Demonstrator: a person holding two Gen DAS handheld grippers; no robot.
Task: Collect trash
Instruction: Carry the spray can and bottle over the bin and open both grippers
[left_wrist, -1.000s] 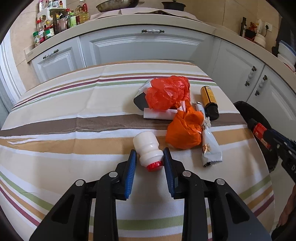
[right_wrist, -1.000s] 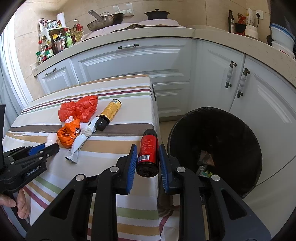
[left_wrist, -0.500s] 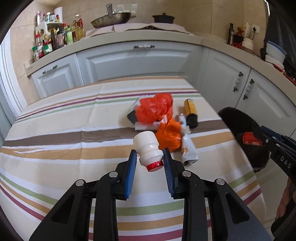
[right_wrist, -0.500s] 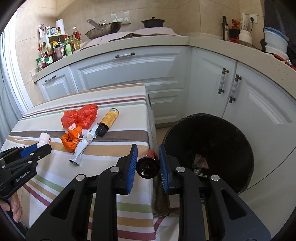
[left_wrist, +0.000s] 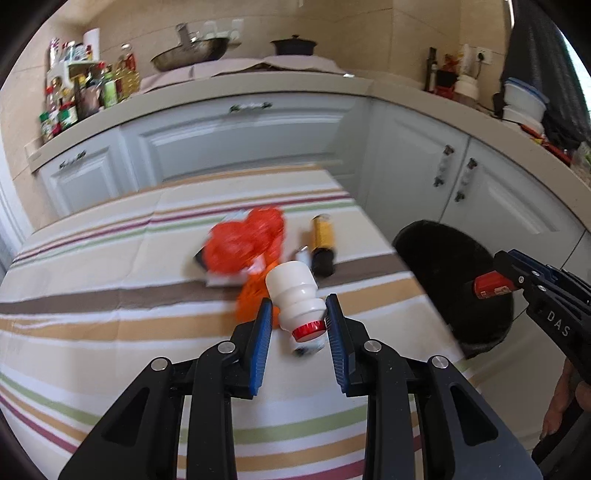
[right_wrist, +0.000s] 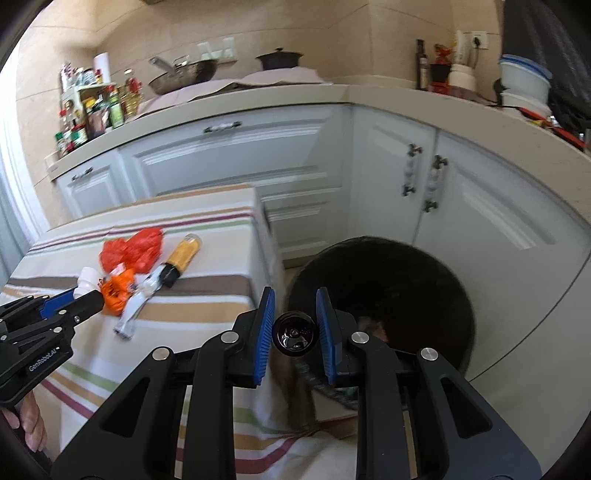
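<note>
My left gripper (left_wrist: 298, 314) is shut on a small white bottle with a red cap (left_wrist: 296, 301), lifted above the striped table. My right gripper (right_wrist: 295, 314) is shut on a red can (right_wrist: 295, 334), seen end-on, and hangs at the table's corner beside the black trash bin (right_wrist: 406, 280). In the left wrist view the red can (left_wrist: 491, 286) shows in front of the bin (left_wrist: 436, 258). On the table lie red plastic bags (left_wrist: 247, 242), an orange bag (right_wrist: 117, 290), a yellow bottle with a black cap (left_wrist: 321, 240) and a crumpled white tube (right_wrist: 138, 304).
White kitchen cabinets (right_wrist: 229, 162) and a countertop curve behind the table and bin. Condiment bottles (left_wrist: 77, 96), a wok and a pot stand on the counter. The striped tablecloth (left_wrist: 92, 325) hangs over the table edge next to the bin. Some trash lies inside the bin.
Both grippers rose and swung to the right. The white bottle left the tabletop in the left gripper. The red can tipped end-on and moved closer to the bin.
</note>
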